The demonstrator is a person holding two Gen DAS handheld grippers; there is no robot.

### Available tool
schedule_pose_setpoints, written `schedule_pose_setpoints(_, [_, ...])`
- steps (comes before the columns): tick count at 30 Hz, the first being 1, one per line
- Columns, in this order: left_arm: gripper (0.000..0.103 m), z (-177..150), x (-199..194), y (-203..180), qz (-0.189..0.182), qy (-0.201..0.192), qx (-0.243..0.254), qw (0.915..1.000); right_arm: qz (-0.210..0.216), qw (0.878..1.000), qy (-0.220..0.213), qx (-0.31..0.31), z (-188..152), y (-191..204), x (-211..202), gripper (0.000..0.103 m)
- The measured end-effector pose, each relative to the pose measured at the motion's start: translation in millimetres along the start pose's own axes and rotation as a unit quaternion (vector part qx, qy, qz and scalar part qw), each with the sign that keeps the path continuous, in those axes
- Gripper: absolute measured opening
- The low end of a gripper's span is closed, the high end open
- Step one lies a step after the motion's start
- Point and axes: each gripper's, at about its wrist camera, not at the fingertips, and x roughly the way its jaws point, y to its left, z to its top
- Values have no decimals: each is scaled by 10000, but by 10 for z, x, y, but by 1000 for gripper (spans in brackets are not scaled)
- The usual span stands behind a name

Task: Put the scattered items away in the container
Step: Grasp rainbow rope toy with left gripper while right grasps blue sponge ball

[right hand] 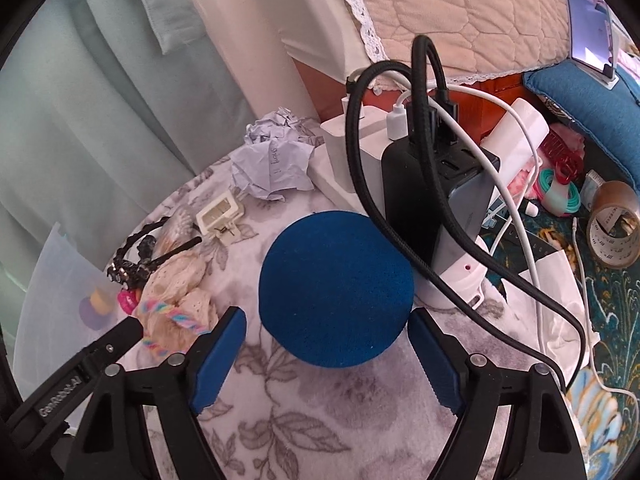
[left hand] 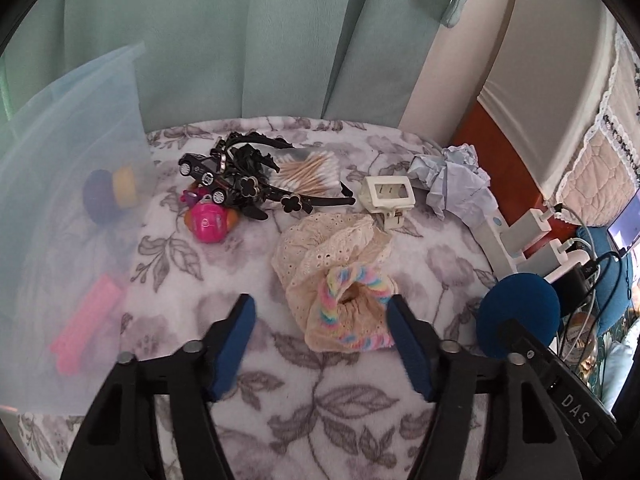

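My left gripper [left hand: 320, 316] is open just short of a cream lace scrunchie with a rainbow band [left hand: 340, 280] on the floral blanket [left hand: 248, 392]. My right gripper [right hand: 328, 332] is open with a round blue puff [right hand: 336, 292] between its fingertips, not pinched. The puff also shows in the left wrist view [left hand: 518, 314]. The translucent blue container [left hand: 68, 200] stands at the left and holds a pink clip [left hand: 86, 326] and a purple-yellow item [left hand: 108, 194]. Further back lie black headbands [left hand: 256, 184], a toy car [left hand: 204, 178], a pink toy [left hand: 210, 222], cotton swabs [left hand: 312, 176] and a cream claw clip [left hand: 386, 196].
Crumpled paper [left hand: 456, 184] lies at the blanket's far right. Chargers and a black power bank [right hand: 424, 192] with cables crowd the right edge. A tape roll [right hand: 614, 230] lies further right. Green curtains [left hand: 240, 40] hang behind.
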Motion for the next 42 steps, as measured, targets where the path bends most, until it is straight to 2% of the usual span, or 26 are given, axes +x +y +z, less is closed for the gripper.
schedule_pose_setpoints(5, [50, 14, 144, 11, -52, 100, 4, 9999, -18, 9999, 33, 94, 15, -29, 97, 84])
schedule_pose_setpoints(9, [50, 27, 207, 20, -135, 128, -5, 9998, 10, 9999, 52, 147, 26, -49, 147, 83])
schedule_pose_setpoints(13, [40, 47, 246, -9, -180, 153, 57, 9997, 19, 9999, 22, 145, 25, -39, 163, 83])
schedule_pose_setpoints(16, [39, 61, 257, -22, -211, 149, 65, 9996, 38, 9999, 33, 150, 34, -48, 174, 83])
schedule_pose_setpoints(27, [15, 109, 170, -74, -305, 82, 128, 9994, 108, 9997, 35, 217, 26, -87, 108, 81])
schedule_pose_setpoints(28, [10, 112, 144, -82, -315, 50, 146, 9994, 123, 9997, 34, 226, 22, -90, 93, 81])
schedule_pose_setpoints(42, [7, 88, -268, -153, -419, -215, 171, 9987, 400, 9990, -149, 167, -4, 64, -241, 81])
